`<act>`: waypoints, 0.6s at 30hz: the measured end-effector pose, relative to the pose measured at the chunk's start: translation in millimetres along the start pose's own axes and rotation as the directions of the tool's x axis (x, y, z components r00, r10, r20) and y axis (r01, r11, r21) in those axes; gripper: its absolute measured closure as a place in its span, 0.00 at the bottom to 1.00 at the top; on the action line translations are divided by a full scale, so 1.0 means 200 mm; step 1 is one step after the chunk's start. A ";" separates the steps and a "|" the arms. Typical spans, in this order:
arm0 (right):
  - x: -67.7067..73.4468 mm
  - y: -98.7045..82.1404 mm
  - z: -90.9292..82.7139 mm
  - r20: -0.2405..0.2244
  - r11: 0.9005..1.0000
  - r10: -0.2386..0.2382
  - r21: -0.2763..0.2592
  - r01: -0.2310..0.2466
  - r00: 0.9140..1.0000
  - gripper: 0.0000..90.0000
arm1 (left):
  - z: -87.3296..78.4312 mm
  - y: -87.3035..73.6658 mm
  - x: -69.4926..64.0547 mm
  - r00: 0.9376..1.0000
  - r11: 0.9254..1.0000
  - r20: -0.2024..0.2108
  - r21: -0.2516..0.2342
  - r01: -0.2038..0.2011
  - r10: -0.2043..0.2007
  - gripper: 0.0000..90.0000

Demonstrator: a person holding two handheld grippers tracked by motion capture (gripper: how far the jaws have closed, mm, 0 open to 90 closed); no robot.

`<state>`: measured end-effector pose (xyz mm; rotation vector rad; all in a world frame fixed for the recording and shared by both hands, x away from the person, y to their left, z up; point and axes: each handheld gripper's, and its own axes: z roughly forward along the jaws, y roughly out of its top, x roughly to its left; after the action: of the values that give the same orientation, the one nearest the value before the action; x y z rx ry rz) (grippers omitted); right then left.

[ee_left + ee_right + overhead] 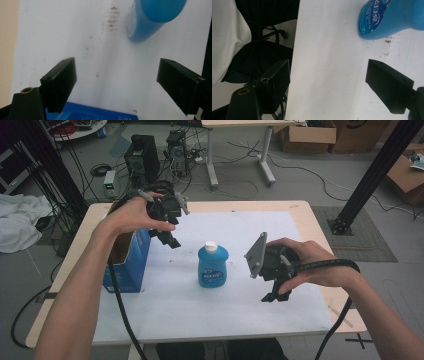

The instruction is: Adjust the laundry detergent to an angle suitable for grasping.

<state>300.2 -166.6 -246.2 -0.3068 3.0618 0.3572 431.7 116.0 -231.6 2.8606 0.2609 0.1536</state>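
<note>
white table sheet: blue bottle upright between left gripper and right gripper.

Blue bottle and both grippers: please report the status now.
Left gripper open, empty, above the blue box. Right gripper open, empty. Blue bottle upright between them, untouched. Nothing in the way.

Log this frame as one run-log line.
left hand-held gripper: open, empty, above blue box | right hand-held gripper: open, empty | blue bottle: upright between them, untouched

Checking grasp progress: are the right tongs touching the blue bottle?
Apart. In the right gripper view, the open right tongs have bare white sheet between them and the blue bottle.
</note>
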 end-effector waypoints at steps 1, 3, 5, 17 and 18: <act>0.00 0.00 0.00 0.000 1.000 0.000 -0.001 0.000 1.000 0.22 | 0.00 0.00 0.01 1.000 1.000 0.001 0.007 -0.001 0.001 0.19; 0.00 0.01 0.01 0.000 1.000 -0.003 0.002 0.003 1.000 0.22 | -0.01 0.00 0.04 1.000 1.000 0.000 0.024 -0.003 0.003 0.19; -0.01 0.02 0.01 -0.002 1.000 -0.006 0.002 0.006 1.000 0.22 | -0.01 0.01 0.06 1.000 0.999 0.000 0.036 -0.004 0.004 0.19; 0.00 0.04 0.00 0.003 1.000 -0.014 0.010 0.013 1.000 0.22 | -0.01 0.00 0.24 1.000 0.991 -0.012 0.134 -0.015 0.017 0.20; 0.00 0.04 0.01 0.003 1.000 -0.015 0.011 0.015 1.000 0.22 | -0.02 0.00 0.25 1.000 0.990 -0.020 0.139 -0.019 0.022 0.20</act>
<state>299.4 -158.7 -245.5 -0.3286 3.0558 0.3400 480.3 126.3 -223.1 3.0017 0.2559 0.1763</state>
